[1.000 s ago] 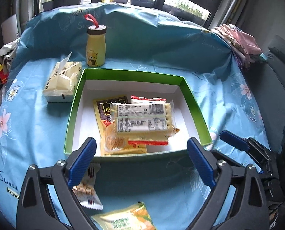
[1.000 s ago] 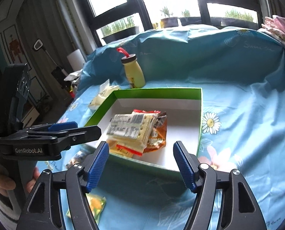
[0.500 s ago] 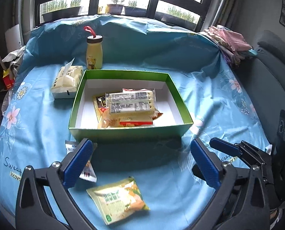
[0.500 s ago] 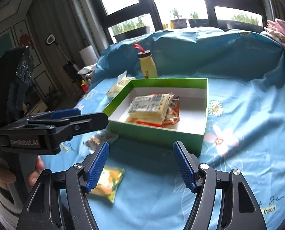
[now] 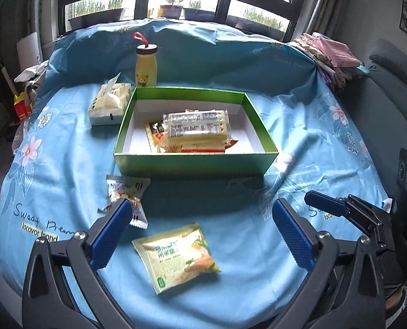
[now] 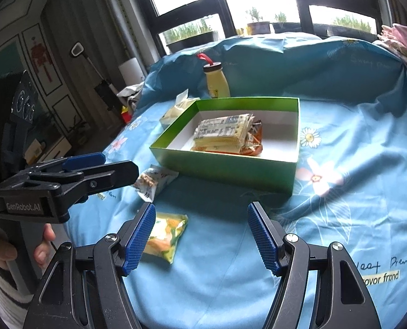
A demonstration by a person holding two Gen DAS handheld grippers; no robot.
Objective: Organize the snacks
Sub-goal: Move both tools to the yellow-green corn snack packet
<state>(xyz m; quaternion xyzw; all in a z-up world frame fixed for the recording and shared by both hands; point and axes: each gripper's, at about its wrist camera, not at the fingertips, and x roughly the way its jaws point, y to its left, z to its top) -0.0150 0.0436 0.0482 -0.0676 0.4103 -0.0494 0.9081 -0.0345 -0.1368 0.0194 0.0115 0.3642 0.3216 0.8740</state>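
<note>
Green box (image 5: 195,161) sits mid-table on the blue floral cloth (image 5: 299,126), several snack packs (image 5: 195,128) piled inside. Two snacks lie loose in front of it: white packet (image 5: 129,189) near the box wall, yellow-green packet (image 5: 176,255) closer in. Left gripper (image 5: 200,233) spread wide above the yellow-green packet, holding nothing. Right gripper (image 6: 200,235) jaws apart, empty. Yellow bottle (image 5: 146,65) and tissue pack (image 5: 110,101) behind the box.
</note>
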